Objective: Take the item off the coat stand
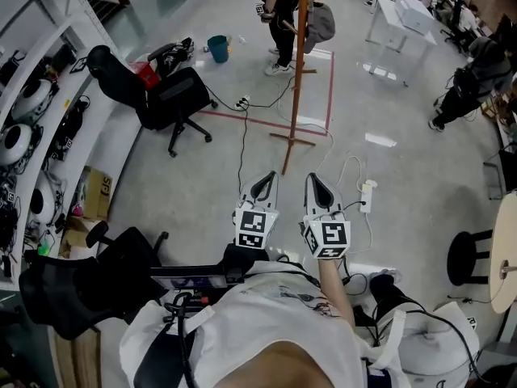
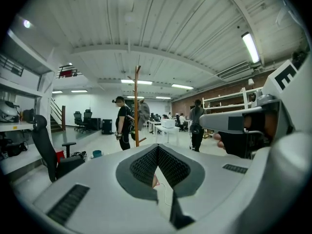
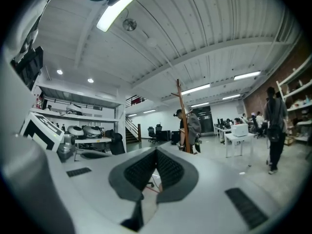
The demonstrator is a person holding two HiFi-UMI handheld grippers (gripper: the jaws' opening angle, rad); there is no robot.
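Note:
A tall wooden coat stand (image 1: 300, 63) rises from the floor well ahead of me. A grey garment (image 1: 321, 23) hangs near its top, and a person in black (image 1: 279, 2) stands just behind it. My left gripper (image 1: 263, 186) and right gripper (image 1: 320, 189) are held side by side, pointing at the stand, well short of it. Both are shut with nothing between the pads. The left gripper view shows the stand (image 2: 137, 106) and garment (image 2: 144, 112) far off; so does the right gripper view, with the stand (image 3: 182, 116) and garment (image 3: 193, 123).
A black office chair (image 1: 174, 95) and a teal bucket (image 1: 217, 48) stand to the left of the stand. Cables and a power strip (image 1: 366, 195) lie on the floor. Red tape (image 1: 330, 87) marks a square. There are shelves (image 1: 32, 111) at left, a white table (image 1: 404, 18) and a stool (image 1: 468, 257) at right.

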